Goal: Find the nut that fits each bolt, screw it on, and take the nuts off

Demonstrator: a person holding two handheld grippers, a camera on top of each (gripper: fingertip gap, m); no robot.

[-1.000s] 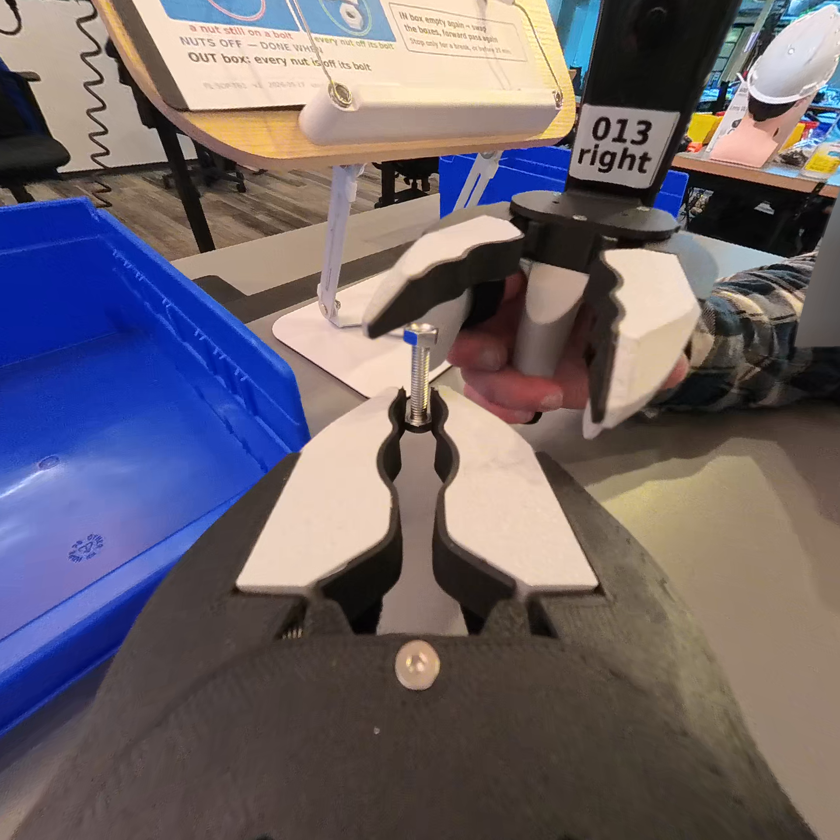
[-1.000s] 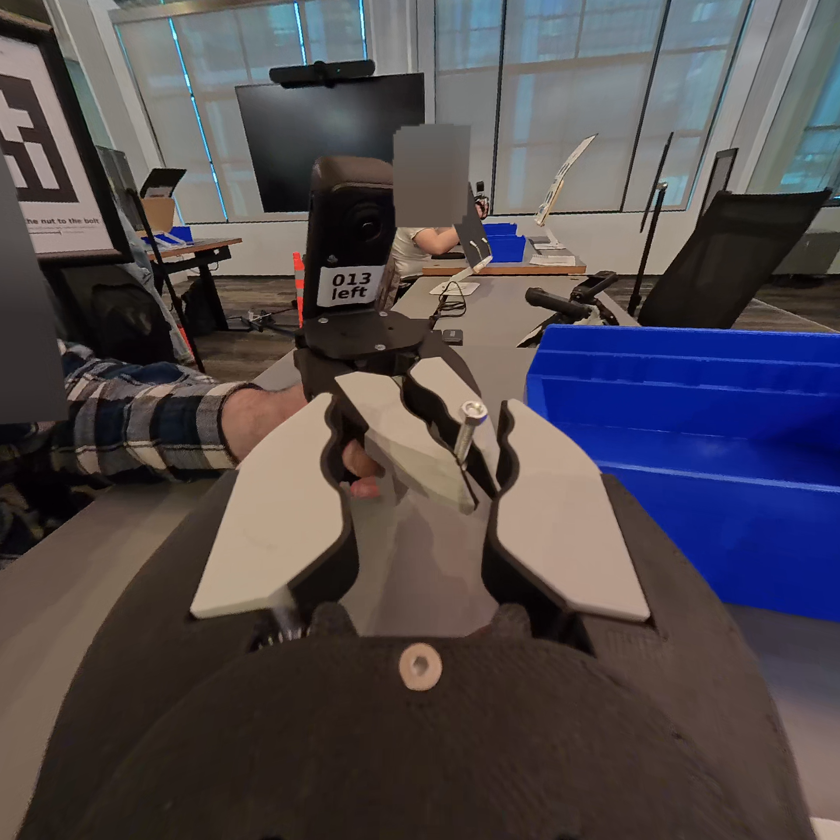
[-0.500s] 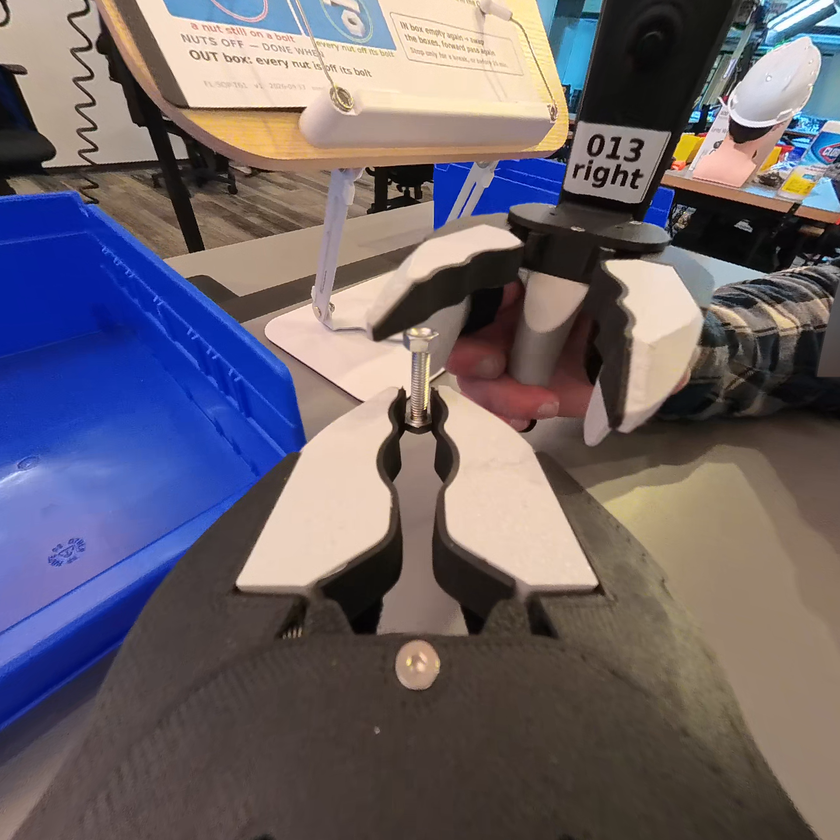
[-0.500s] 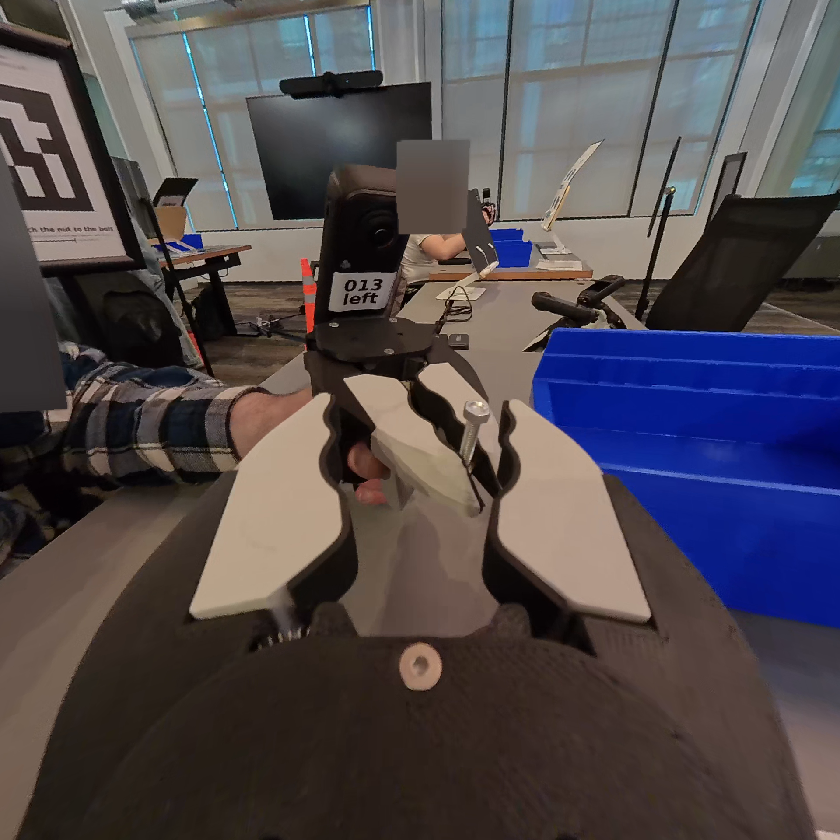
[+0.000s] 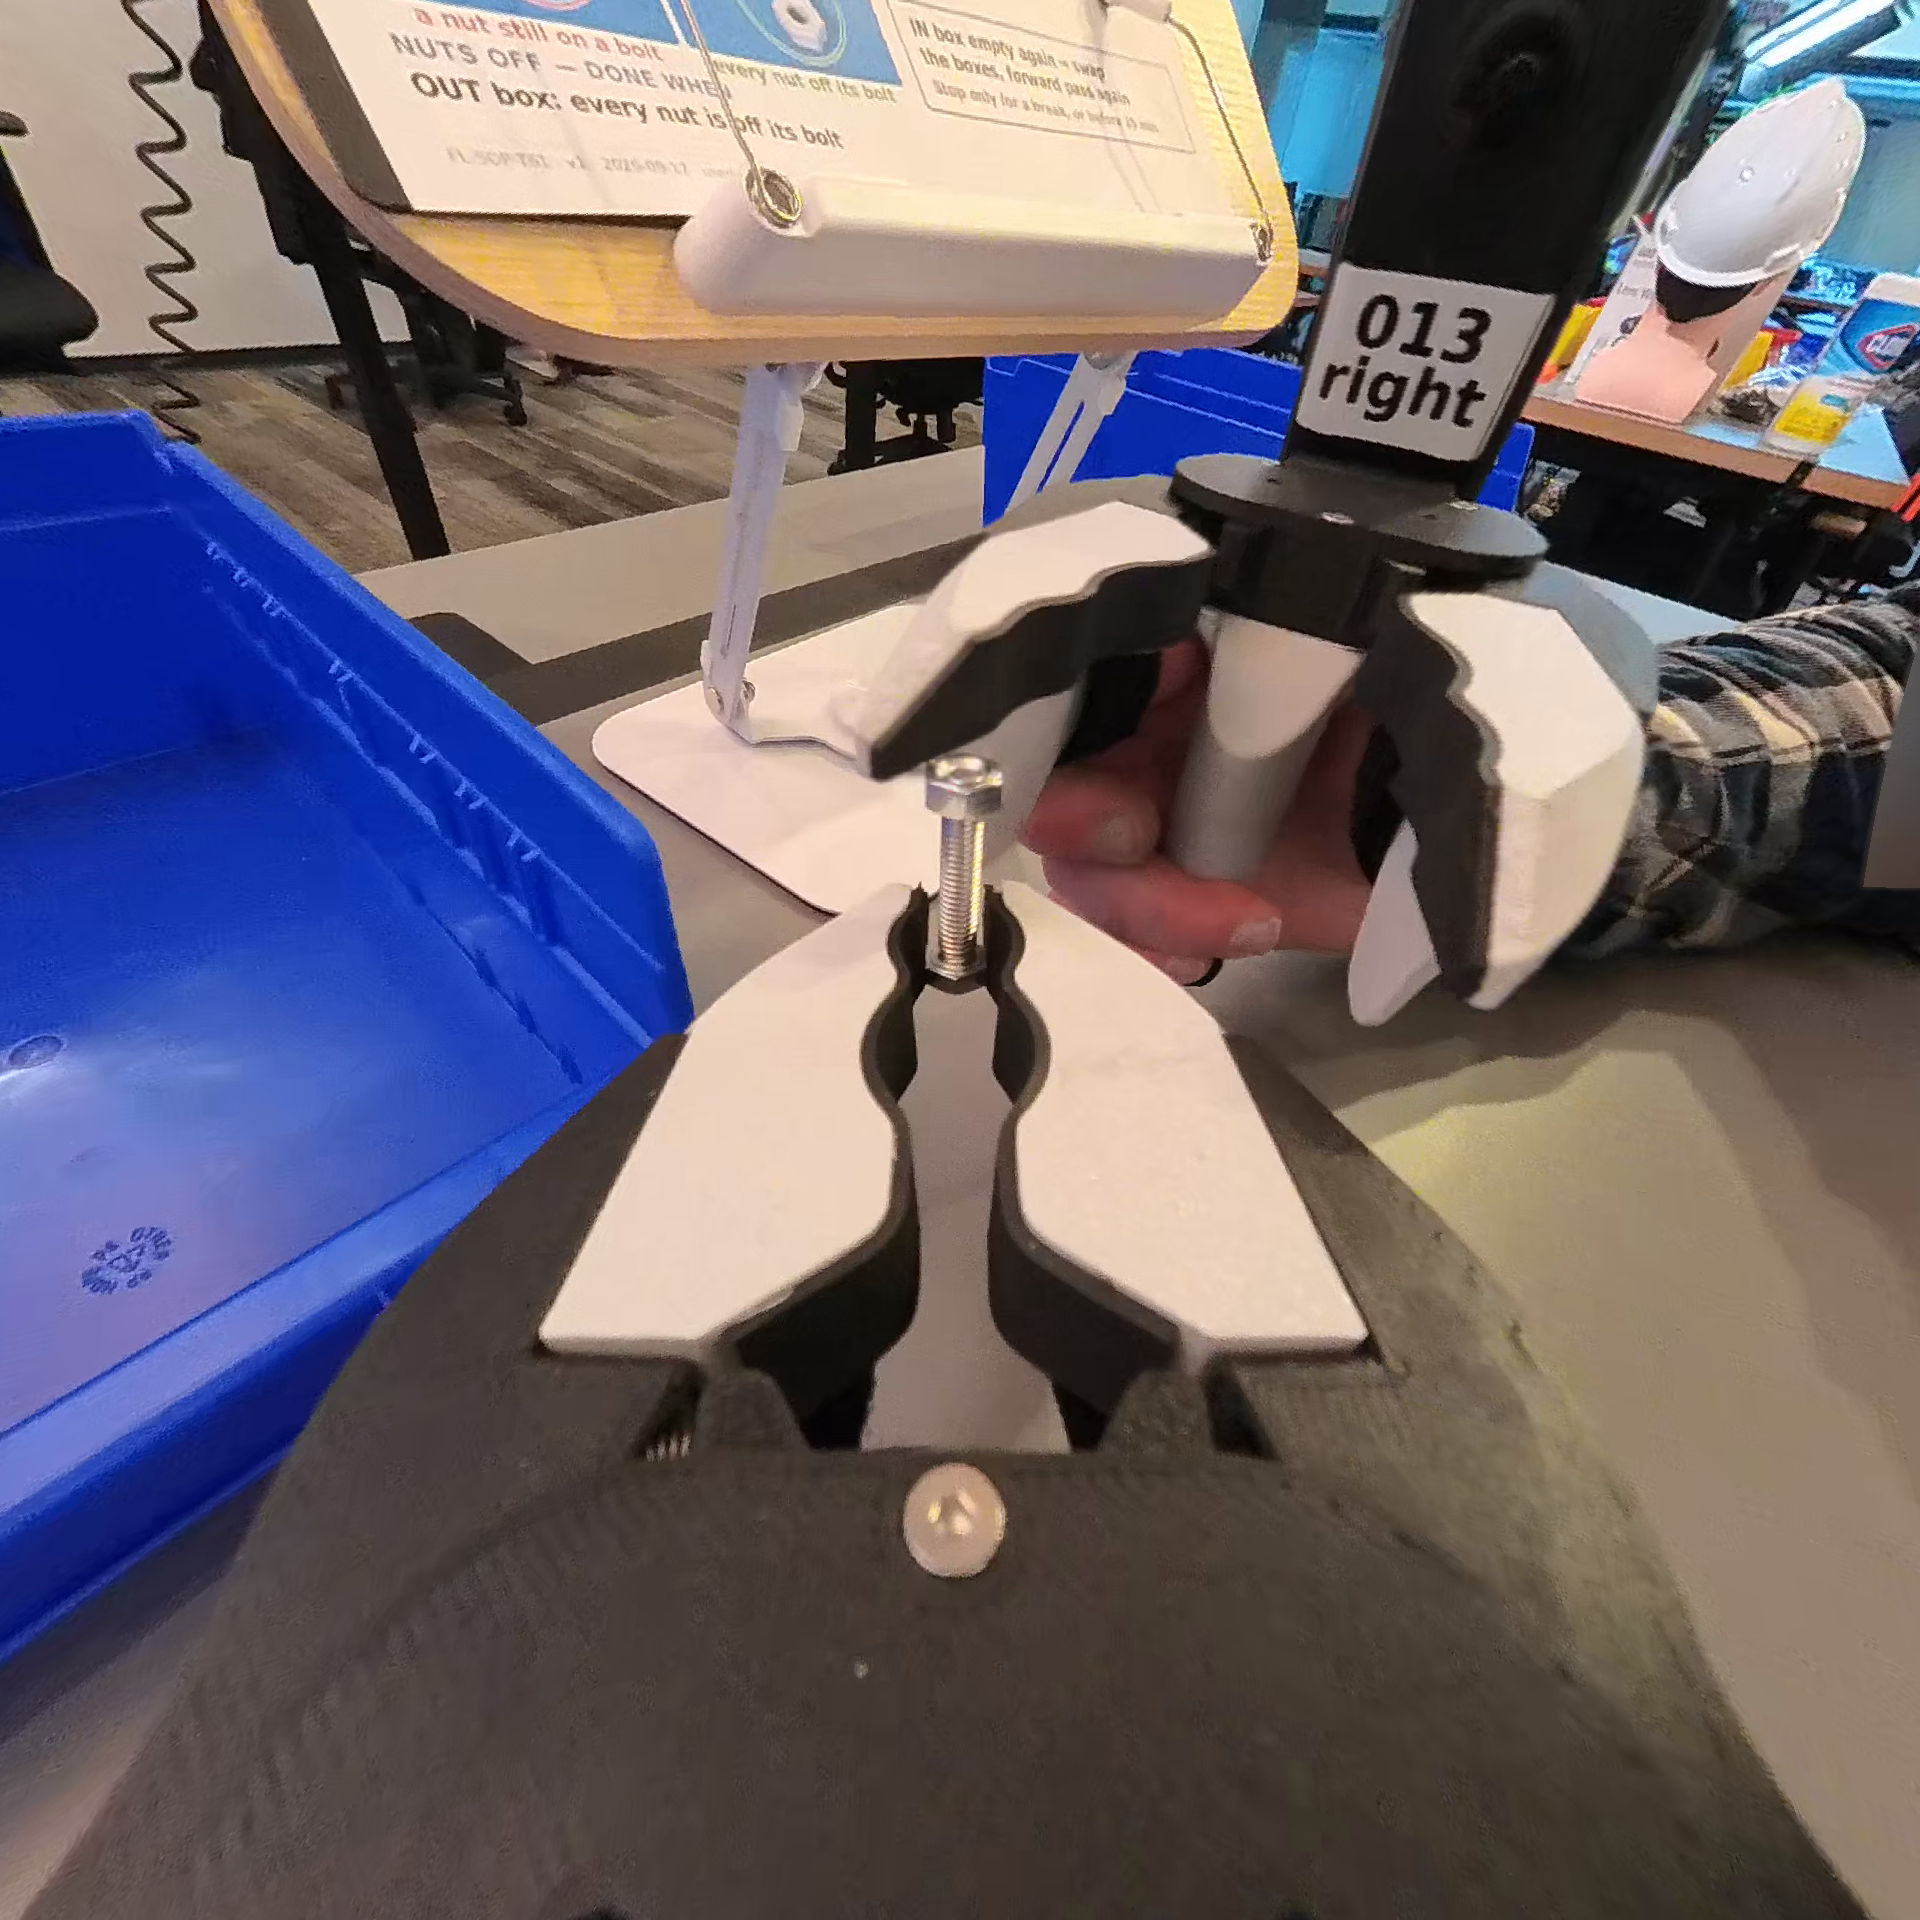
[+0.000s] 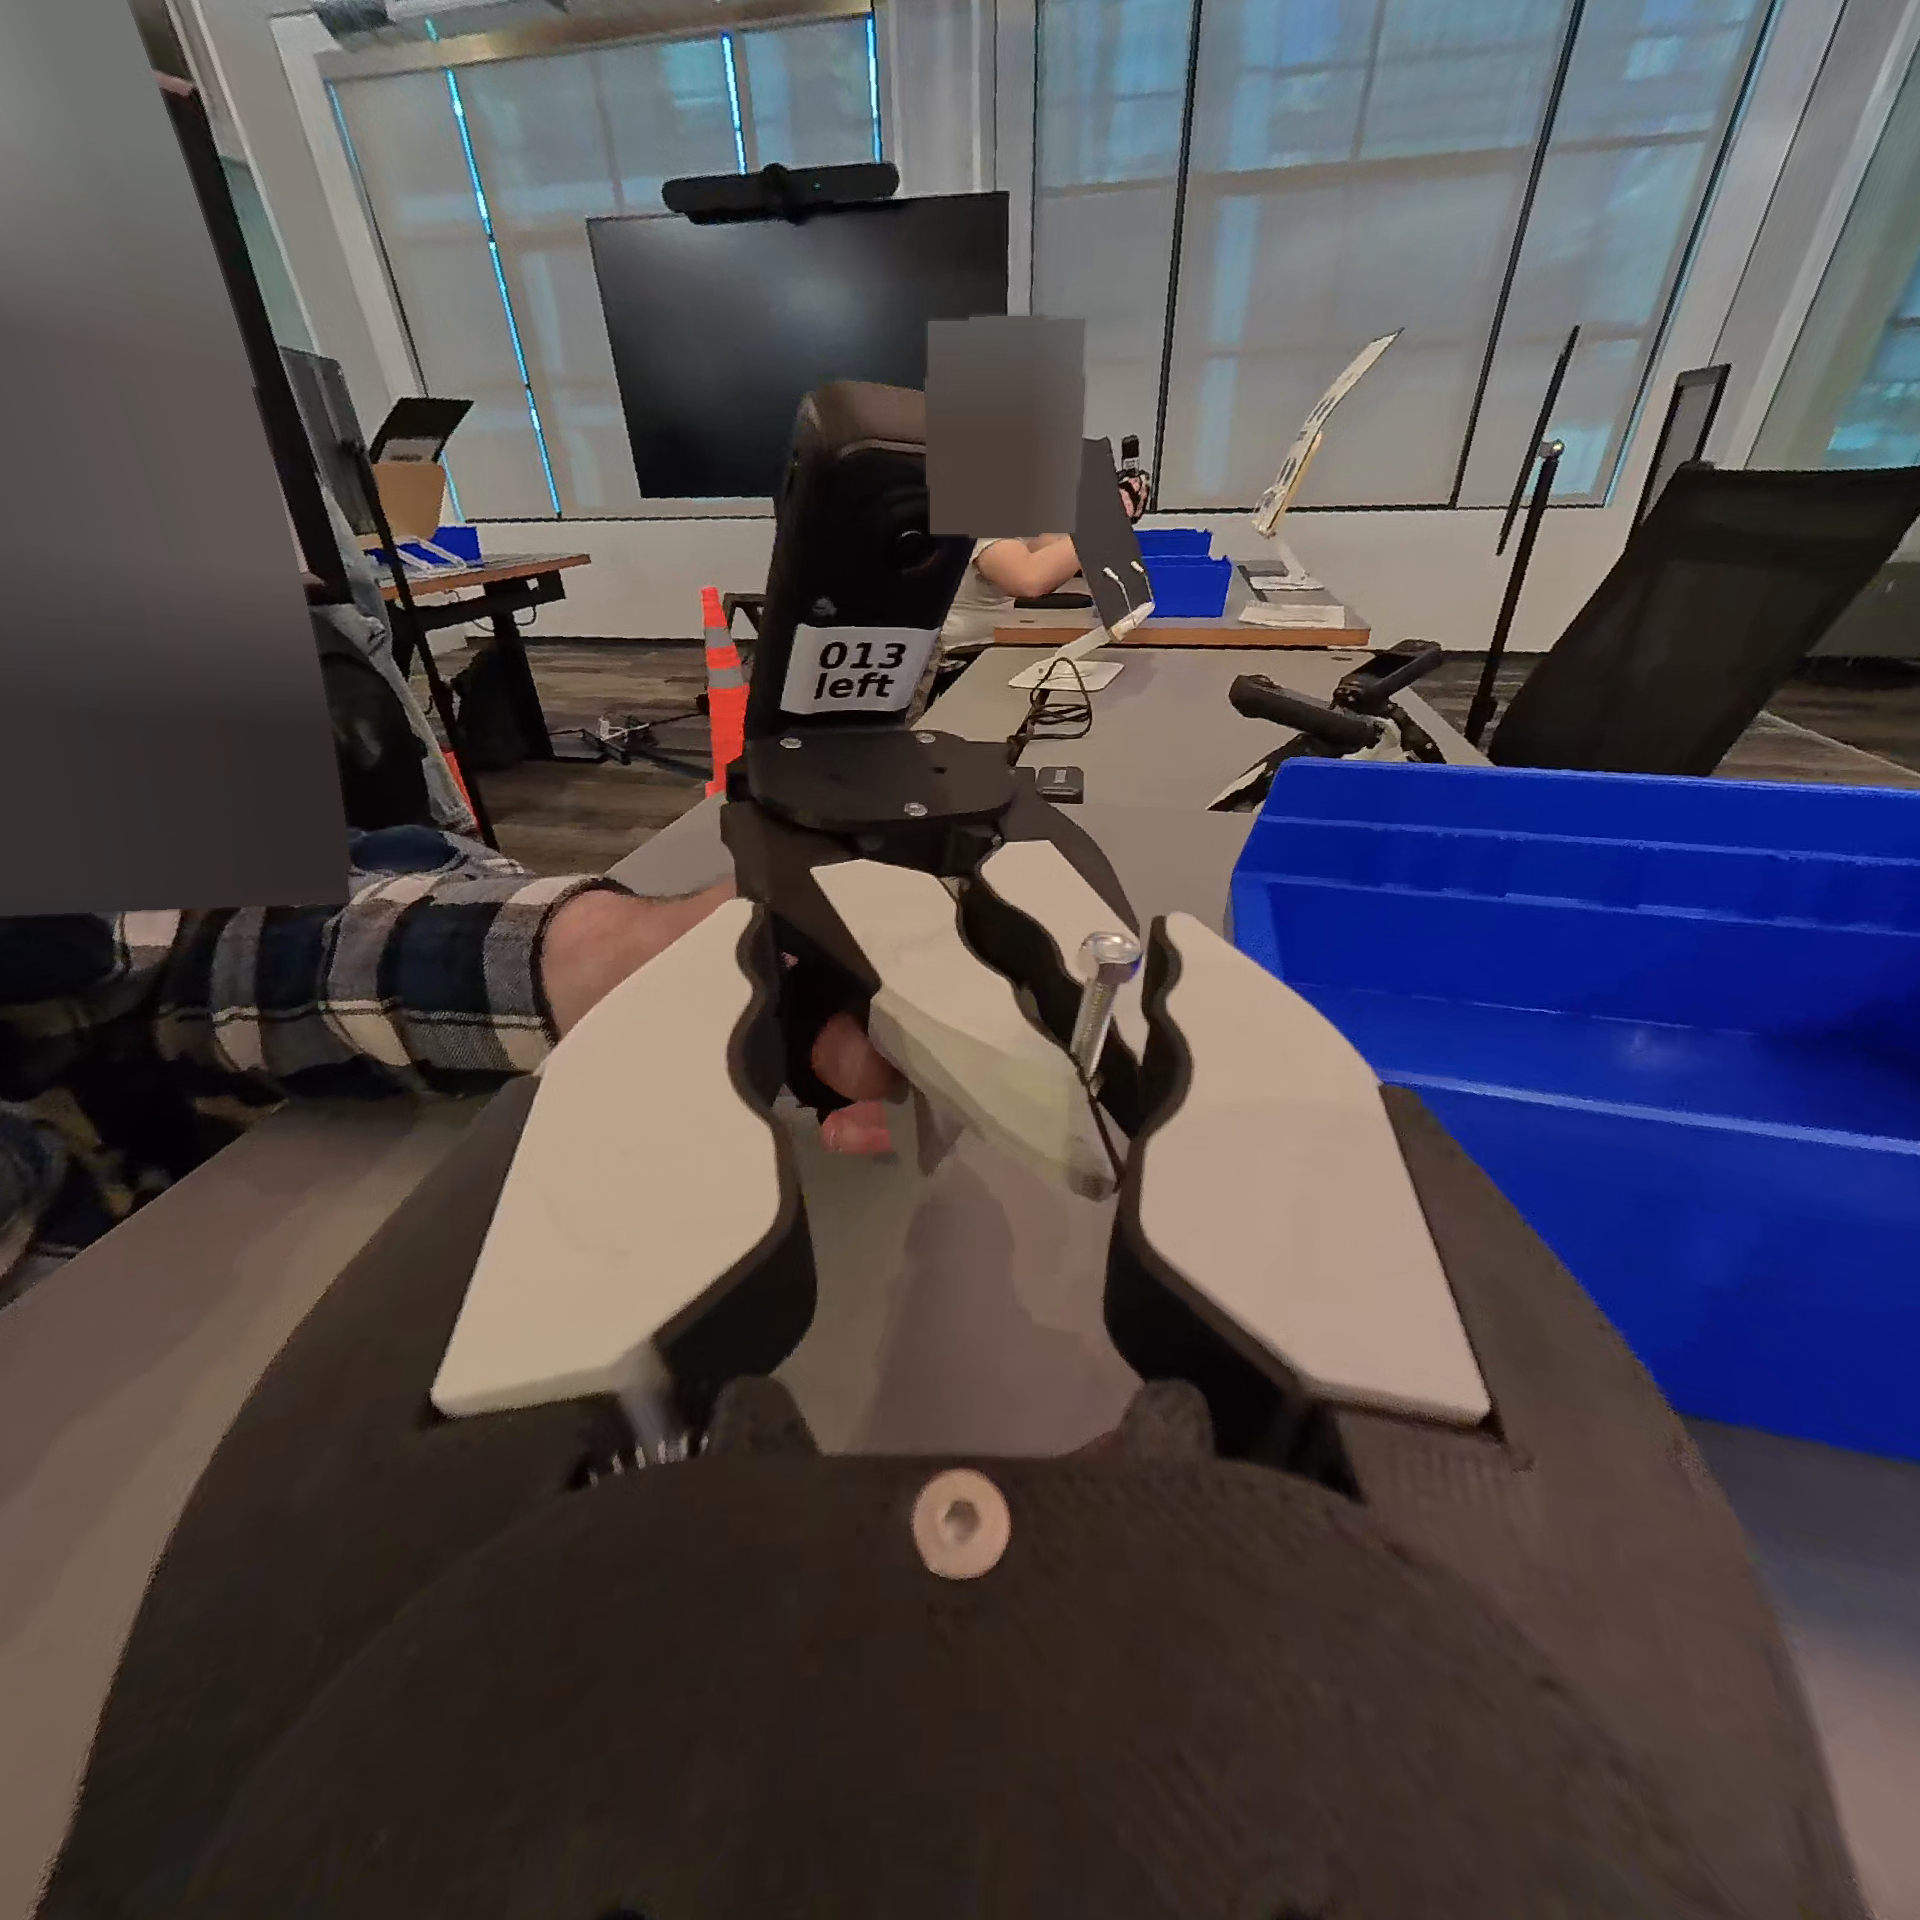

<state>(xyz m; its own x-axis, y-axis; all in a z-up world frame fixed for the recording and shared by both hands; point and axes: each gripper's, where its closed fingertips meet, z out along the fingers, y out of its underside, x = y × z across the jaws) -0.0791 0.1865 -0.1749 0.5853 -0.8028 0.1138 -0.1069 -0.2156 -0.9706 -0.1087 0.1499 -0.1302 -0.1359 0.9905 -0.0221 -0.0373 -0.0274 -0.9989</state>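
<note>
Little changed since a second ago: left claw (image 5: 954,935) still clamps the upright silver bolt (image 5: 958,873), nut (image 5: 962,787) on top; right claw (image 5: 1164,873) stays wide open, one fingertip over it; both carry white printed labels.

Shiny threaded metal bolt (image 5: 958,871); matt white fingers (image 5: 769,1122) on rough black printed plastic; beside bolt, glossy blue plastic bin (image 5: 260,935); behind, pale wood board (image 5: 831,322); smooth grey tabletop (image 5: 1621,1195).
</note>
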